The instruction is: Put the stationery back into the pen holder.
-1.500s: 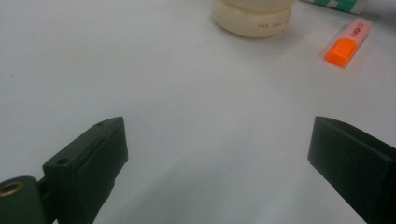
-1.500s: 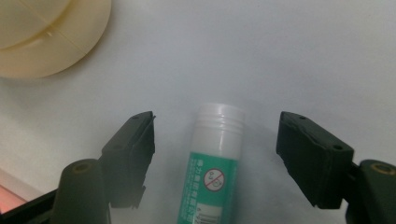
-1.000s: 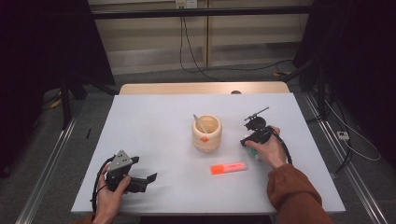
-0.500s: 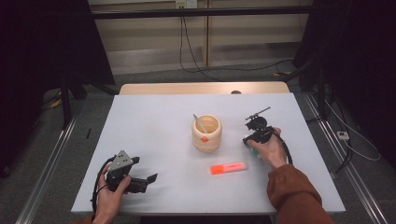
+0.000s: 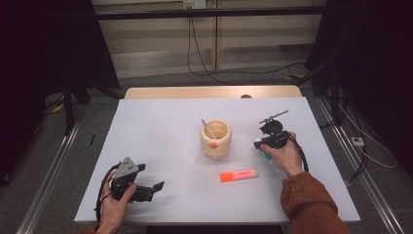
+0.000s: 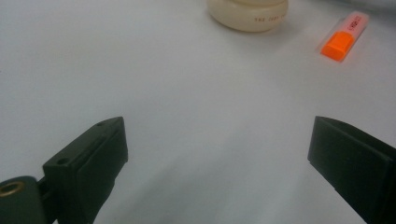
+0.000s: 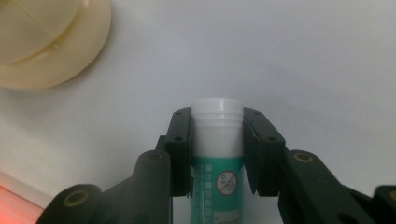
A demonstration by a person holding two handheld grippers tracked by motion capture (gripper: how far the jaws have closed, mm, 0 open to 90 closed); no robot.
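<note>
My right gripper (image 7: 218, 120) is shut on a green-and-white tube (image 7: 217, 184) just below its white cap; the jaws have just been closing on it. In the high view the right gripper (image 5: 267, 145) sits at the table's right, held by a hand in an orange sleeve, with the tube (image 5: 266, 156) under it. A cream cup (image 5: 215, 141) with a thin stick (image 5: 209, 128) in it stands at the middle. An orange highlighter (image 5: 238, 175) lies in front of the cup. My left gripper (image 5: 155, 188) rests open near the front left, nothing between its jaws (image 6: 217, 140).
The white table (image 5: 160, 126) has bare room to the left and behind the cup. From the left gripper view, the cup (image 6: 247, 14) and highlighter (image 6: 344, 42) lie far ahead. The cup's base (image 7: 46, 42) is to the upper left of the right gripper. Cables run over the floor behind.
</note>
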